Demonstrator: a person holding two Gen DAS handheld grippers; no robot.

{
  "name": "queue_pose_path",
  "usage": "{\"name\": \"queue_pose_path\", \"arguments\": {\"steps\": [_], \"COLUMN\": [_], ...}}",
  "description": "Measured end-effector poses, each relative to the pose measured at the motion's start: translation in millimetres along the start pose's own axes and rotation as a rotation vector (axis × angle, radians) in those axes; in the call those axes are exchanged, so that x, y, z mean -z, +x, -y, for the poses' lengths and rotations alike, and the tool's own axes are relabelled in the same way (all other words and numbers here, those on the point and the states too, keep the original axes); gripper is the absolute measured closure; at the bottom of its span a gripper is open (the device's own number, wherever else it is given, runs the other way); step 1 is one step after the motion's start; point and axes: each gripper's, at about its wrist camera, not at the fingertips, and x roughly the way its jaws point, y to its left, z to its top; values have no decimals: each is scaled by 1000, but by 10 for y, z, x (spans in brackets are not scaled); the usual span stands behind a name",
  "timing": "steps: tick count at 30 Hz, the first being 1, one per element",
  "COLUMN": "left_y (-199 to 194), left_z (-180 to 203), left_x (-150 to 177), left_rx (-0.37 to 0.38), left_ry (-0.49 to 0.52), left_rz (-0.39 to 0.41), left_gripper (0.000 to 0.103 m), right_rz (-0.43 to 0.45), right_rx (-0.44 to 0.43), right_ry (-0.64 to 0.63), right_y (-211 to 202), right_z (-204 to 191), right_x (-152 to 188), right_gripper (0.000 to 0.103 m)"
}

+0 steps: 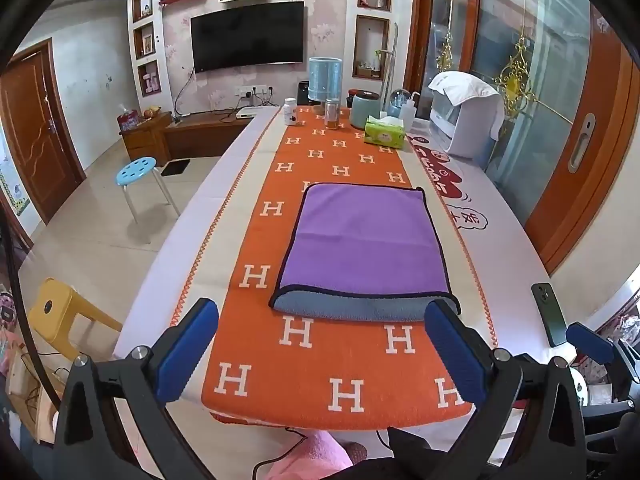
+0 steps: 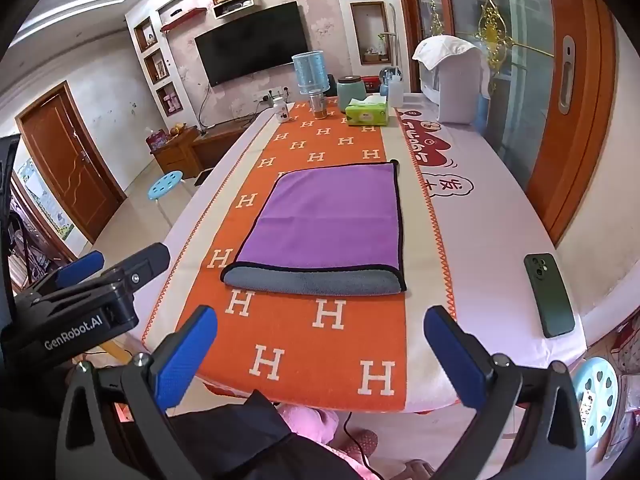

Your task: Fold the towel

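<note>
A purple towel [image 1: 360, 240] with black trim and a grey underside lies folded flat on the orange H-patterned runner [image 1: 320, 360]; its grey fold faces me. It also shows in the right wrist view [image 2: 324, 220]. My left gripper [image 1: 320, 344] is open and empty, held above the runner just short of the towel's near edge. My right gripper [image 2: 320, 348] is open and empty, a little further back near the table's front edge. The left gripper's fingers [image 2: 80, 264] show at the left of the right wrist view.
A dark green phone [image 2: 548, 296] lies on the pink tablecloth at the right. At the table's far end stand a tissue box [image 1: 386, 132], jars, bottles and a white appliance [image 1: 468, 120]. A blue stool [image 1: 136, 170] and a yellow stool [image 1: 56, 308] stand left.
</note>
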Motion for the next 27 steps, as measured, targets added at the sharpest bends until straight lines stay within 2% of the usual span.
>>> {"name": "queue_pose_path", "arguments": {"steps": [5,10,15,27], "left_y": [80,126,30,56], "left_z": [14,-21,2,-28], "left_x": [-36,-223,-88,-98], "left_rx": [-24,-25,-35,-44], "left_ry": [13,0,-4,-1], "left_rz": [-26,-30,2,7], "left_gripper": [1,1,1,1], "right_rz": [2,-1,0,-6], "right_rx": [-4,-4,-1,-1], "right_ry": [1,2,2,4], "right_y": [11,23,26,56], "right_z": [3,8,14,58], "right_x": [-5,-16,-26,-52], "right_gripper": [0,0,0,0]}}
